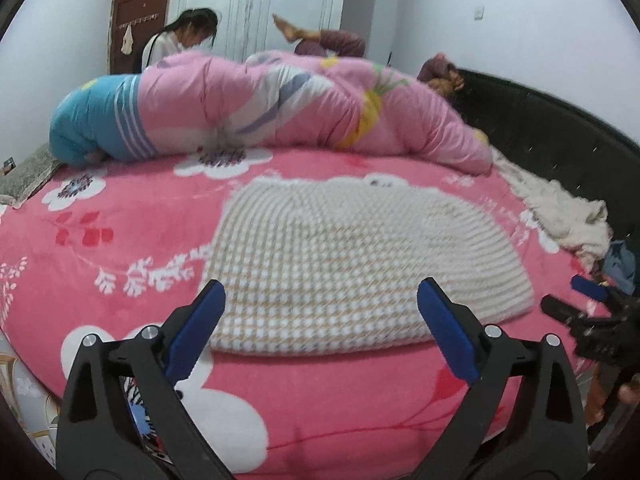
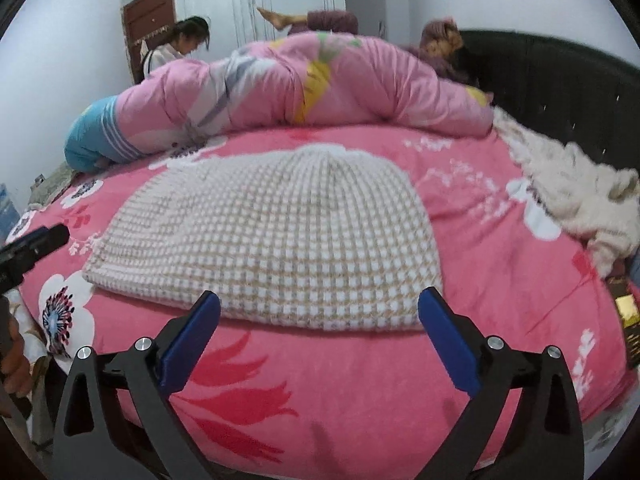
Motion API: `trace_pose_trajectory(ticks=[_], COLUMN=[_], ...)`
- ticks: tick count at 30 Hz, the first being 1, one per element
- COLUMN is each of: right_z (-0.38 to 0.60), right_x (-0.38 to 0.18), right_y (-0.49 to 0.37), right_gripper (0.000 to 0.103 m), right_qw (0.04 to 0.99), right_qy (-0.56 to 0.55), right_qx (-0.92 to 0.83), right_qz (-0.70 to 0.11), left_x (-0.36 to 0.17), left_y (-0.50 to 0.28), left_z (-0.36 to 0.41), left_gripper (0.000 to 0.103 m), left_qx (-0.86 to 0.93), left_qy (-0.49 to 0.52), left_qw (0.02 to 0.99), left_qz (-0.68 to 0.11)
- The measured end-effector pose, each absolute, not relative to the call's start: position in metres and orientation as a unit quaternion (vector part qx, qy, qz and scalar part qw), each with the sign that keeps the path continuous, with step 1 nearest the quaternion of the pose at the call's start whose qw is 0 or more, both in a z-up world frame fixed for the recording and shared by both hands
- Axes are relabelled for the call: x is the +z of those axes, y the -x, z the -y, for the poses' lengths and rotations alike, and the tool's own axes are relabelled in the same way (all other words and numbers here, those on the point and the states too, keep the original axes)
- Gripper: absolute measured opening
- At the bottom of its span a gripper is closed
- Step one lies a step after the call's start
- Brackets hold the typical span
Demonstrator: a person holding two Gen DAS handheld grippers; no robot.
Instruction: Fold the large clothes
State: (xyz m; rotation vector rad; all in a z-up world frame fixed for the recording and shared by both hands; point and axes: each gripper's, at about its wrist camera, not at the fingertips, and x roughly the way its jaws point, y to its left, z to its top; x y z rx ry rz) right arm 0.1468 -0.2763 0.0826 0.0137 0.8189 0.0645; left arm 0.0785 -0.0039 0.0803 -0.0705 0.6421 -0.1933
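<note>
You are holding the left hand-held gripper (image 1: 320,320) spread and empty over the near left edge of the sweater (image 1: 360,264), which is lying folded mid-bed (image 1: 120,264). The right hand-held gripper (image 2: 320,324) is gaping too, over the sweater's near right edge. Judging by this, a careless low pass is risking snagging the knit and undoing the fold. No containers are showing.

You are looking across a pink floral bedspread (image 1: 132,216) toward a bunched pink quilt (image 1: 280,100) with a blue striped end. A fluffy white blanket (image 2: 576,196) is lying beside the dark headboard (image 1: 560,132). Behind the quilt, a person (image 1: 188,36) is sitting near a brown door (image 1: 140,4).
</note>
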Motion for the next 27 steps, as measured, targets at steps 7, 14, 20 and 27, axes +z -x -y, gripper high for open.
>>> trace_pose_trajectory(ticks=[7,14,20,27], right_z=[0.286,0.282,0.274,0.272], right_x=[0.095,0.107,0.121,0.131], right_y=[-0.138,-0.123,-0.107,-0.099], right_gripper=[0.096,0.096,0.096,0.096], right_qw=[0.927,0.939,0.947,0.949], right_qy=[-0.006,0.039,0.064,0.047], right_qx=[0.006,-0.024,-0.040,-0.017], right_qz=[-0.375,-0.340,-0.311,-0.311], left_x=[0.097,0.104,0.110,0.114], left_y=[-0.075,-0.071,-0.066,-0.060], left_z=[0.020,0.038,0.046,0.049], left_gripper=[0.095,0.095,0.095,0.095], left_qx=[-0.069,-0.004,-0.002,-0.002], left_qy=[0.021,-0.010,-0.005,-0.009], left_qw=[0.949,0.951,0.951,0.952], left_qz=[-0.308,-0.308,-0.308,-0.306])
